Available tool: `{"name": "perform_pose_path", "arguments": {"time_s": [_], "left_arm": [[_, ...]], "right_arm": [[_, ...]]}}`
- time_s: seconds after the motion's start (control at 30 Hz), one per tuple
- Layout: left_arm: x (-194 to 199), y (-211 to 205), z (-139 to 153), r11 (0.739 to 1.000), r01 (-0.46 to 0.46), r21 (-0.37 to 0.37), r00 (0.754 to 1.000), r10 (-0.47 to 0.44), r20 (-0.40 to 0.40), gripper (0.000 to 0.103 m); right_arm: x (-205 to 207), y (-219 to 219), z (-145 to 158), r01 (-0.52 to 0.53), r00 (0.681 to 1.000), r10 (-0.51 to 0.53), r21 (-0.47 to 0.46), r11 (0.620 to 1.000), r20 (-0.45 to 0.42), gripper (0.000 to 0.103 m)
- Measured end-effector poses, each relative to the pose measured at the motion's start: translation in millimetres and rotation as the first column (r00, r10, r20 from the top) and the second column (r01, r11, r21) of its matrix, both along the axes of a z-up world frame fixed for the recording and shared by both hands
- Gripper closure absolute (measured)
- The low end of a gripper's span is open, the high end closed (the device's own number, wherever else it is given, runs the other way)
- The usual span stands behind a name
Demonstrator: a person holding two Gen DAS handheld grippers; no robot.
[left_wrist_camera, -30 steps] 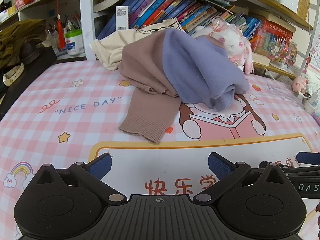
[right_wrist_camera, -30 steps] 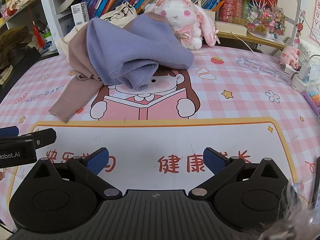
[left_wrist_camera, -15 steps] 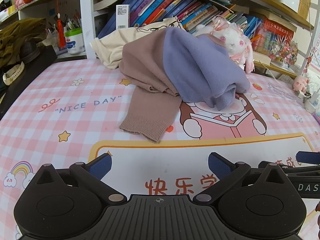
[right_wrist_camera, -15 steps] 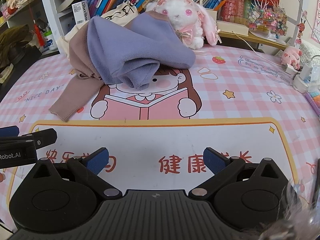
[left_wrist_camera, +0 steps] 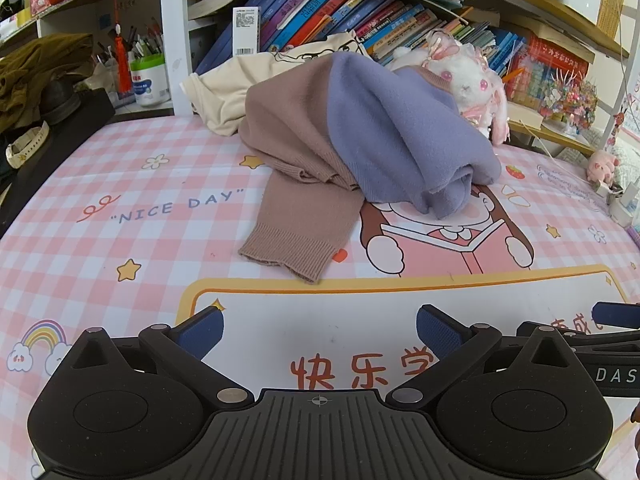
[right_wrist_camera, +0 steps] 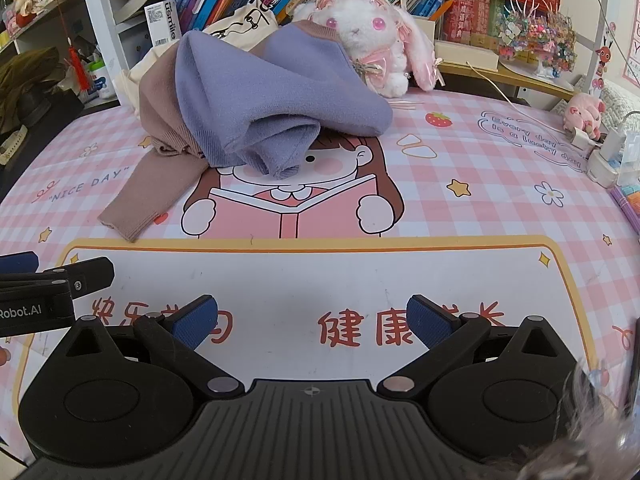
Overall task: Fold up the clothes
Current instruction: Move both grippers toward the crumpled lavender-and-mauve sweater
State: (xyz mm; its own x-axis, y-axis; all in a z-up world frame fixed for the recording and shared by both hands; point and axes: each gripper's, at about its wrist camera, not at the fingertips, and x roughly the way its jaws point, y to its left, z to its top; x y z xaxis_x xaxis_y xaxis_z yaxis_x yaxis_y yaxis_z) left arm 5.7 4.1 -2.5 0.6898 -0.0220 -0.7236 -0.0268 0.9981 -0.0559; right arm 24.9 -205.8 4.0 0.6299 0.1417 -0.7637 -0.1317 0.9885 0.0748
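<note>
Purple-brown sweater heaped beyond both spread jaws.

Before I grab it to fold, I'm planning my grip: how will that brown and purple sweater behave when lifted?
Probably floppy: the sweater lies slumped in soft folds. Its brown sleeve trails loose, so it would likely dangle. The knit looks grippy, not slippery.

- My left camera looks low across the counter toward the bookshelf.
- My right camera sits just beside it, facing likewise.
- Both share the sweater pile.
</note>
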Motion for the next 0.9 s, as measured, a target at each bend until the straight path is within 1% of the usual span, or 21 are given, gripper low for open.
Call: {"name": "perform_pose_path", "arguments": {"time_s": [0.9], "left_arm": [[0.2,0.3,-1.9,1.000,-0.006,-0.004,1.000,0.006,-0.020,0.000]], "right_arm": [[0.1,-1.1,-0.7,-0.003,1.000,0.003,-0.001,1.000,-0.005,0.001]]}}
